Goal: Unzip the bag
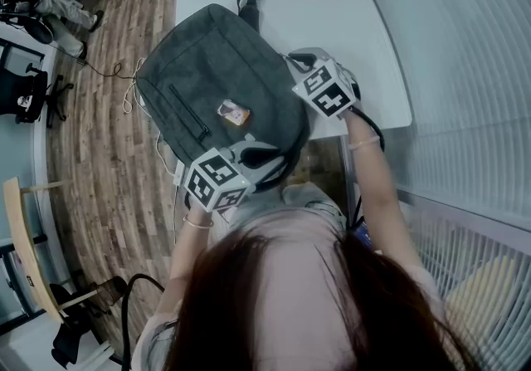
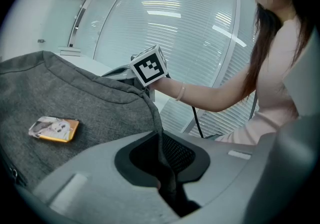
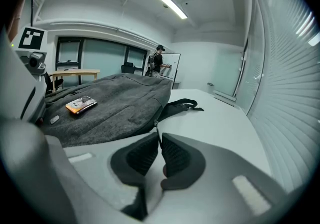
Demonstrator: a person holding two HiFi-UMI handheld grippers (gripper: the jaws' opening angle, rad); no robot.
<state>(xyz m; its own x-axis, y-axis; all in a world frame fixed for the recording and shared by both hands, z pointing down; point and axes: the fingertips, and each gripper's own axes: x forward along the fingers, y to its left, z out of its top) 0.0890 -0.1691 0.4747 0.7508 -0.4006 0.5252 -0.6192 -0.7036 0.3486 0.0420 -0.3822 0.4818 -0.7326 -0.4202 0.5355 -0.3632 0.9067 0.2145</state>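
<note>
The grey bag lies on the table, left gripper jaws pinching its edge, right gripper jaws pinching its zip pull.

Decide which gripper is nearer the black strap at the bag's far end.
Right. The right gripper pinches the zipper pull on the bag, its jaws aimed toward the strap; the left gripper clamps fabric at the near end, farther away.

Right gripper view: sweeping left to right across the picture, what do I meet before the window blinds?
left gripper's marker cube → orange label on the bag → zipper pull pinched in the right gripper → black strap → bare table → window blinds
</note>
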